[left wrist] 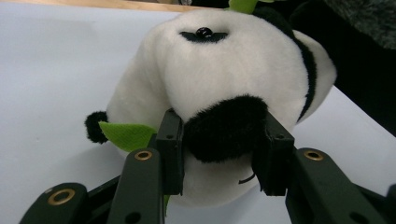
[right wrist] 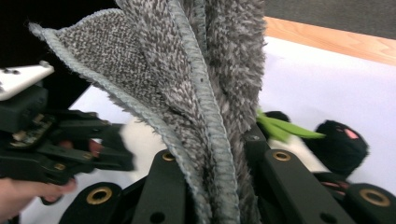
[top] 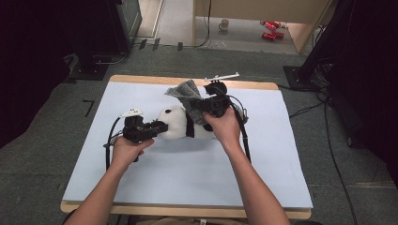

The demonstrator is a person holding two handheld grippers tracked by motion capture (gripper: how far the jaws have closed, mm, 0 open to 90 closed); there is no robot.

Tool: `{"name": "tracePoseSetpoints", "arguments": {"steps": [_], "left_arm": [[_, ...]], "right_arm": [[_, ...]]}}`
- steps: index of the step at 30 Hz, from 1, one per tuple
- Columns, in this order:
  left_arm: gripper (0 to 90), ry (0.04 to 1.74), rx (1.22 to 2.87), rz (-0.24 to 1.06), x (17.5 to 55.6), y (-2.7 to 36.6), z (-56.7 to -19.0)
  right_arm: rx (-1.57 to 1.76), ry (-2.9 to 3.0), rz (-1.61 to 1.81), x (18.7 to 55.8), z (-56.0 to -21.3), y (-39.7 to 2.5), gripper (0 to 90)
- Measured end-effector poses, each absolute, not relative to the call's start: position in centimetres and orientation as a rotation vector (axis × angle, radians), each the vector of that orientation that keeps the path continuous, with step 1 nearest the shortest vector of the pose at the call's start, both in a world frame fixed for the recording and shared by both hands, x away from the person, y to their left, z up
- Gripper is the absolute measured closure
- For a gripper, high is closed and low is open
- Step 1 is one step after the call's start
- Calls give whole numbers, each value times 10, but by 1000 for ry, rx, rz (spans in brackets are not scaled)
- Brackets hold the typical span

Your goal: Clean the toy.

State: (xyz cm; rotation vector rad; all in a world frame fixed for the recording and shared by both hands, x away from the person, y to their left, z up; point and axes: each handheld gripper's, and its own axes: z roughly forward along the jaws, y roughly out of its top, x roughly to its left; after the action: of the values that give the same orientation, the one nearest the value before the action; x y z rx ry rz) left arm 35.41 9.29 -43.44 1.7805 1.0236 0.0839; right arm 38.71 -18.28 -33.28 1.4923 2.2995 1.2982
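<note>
Two grippers: both clamped.
Left gripper point(left wrist: 224, 154): jaws pinch toy panda's point(left wrist: 224, 74) black ear; hold steady.
Right gripper point(right wrist: 210, 186): jaws grip grey cloth point(right wrist: 187, 79), frame centre; wipe gently.

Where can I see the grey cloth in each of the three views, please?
High view: grey cloth at upper centre, above the panda toy, held by the right gripper.
Left gripper view: top right corner.
Right gripper view: centre, between the jaws.
Shared landmark: the panda toy.
</note>
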Motion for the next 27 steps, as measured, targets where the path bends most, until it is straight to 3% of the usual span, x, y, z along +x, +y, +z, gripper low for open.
{"name": "tracePoseSetpoints", "arguments": {"steps": [6,16,27], "left_arm": [[604,1038,1776,125,348,87,-433],[608,1073,1799,155,351,86,-436],[620,1101,1829,158,359,86,-442]], "right_arm": [[1299,2346,1168,361,-330,-146,779],[1276,2403,1189,359,-371,-108,776],[1402,2420,1266,378,-386,-135,786]]}}
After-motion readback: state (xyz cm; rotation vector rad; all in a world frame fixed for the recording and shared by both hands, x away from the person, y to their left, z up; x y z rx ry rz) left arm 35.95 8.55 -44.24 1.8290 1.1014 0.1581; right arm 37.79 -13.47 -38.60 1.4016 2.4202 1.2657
